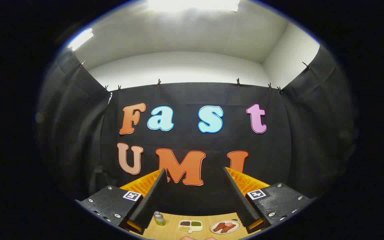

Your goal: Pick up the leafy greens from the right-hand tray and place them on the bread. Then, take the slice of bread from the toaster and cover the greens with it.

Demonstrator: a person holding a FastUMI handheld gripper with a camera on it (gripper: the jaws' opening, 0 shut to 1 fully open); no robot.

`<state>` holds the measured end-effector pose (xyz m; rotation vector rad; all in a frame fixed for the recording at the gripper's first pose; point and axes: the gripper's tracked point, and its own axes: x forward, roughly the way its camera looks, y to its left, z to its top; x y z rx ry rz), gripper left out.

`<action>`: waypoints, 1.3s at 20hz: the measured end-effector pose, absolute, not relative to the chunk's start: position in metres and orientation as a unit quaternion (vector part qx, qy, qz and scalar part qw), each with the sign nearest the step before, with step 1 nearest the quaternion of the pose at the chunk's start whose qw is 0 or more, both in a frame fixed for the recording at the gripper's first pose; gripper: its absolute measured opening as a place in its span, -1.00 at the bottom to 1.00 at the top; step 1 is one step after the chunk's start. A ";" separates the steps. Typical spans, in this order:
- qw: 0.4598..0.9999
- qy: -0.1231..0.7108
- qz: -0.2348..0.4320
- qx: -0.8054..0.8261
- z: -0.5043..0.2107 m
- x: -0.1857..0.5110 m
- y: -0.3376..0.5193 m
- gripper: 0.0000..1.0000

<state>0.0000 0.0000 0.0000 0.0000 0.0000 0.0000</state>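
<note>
— Where are the greens?

— I can't make them out for sure. A divided tray [190, 225] lies on the tabletop [172, 230] far below, between the fingers, and one of its compartments holds something green; too small to tell if that is the leaves.

— And the bread?

— A pale rounded edge [197, 238] shows at the very bottom, nearer than the tray; I can't say what it is.

— What else is down there?

— A small bottle [159, 218] stands left of the tray, close to the left finger. A round plate [225, 227] with reddish pieces on it lies right of the tray, near the right finger.

— The tool?

— The tool [194, 173] is spread wide open, holding nothing, high above the tabletop, its fingers [152, 196] pointing at the black cloth wall [192, 140].
</note>
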 end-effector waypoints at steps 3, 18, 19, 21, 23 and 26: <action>1.000 -0.007 -0.007 -0.002 0.004 0.001 -0.005 0.98; 1.000 -0.013 0.005 0.004 0.003 0.010 0.000 0.98; 1.000 -0.007 0.004 0.002 -0.004 0.011 -0.002 0.98; 1.000 0.010 0.002 0.001 -0.022 0.009 -0.007 0.98; 1.000 0.025 0.005 0.006 -0.043 0.011 -0.008 0.99; 0.998 0.059 -0.001 0.006 -0.087 0.013 -0.019 0.99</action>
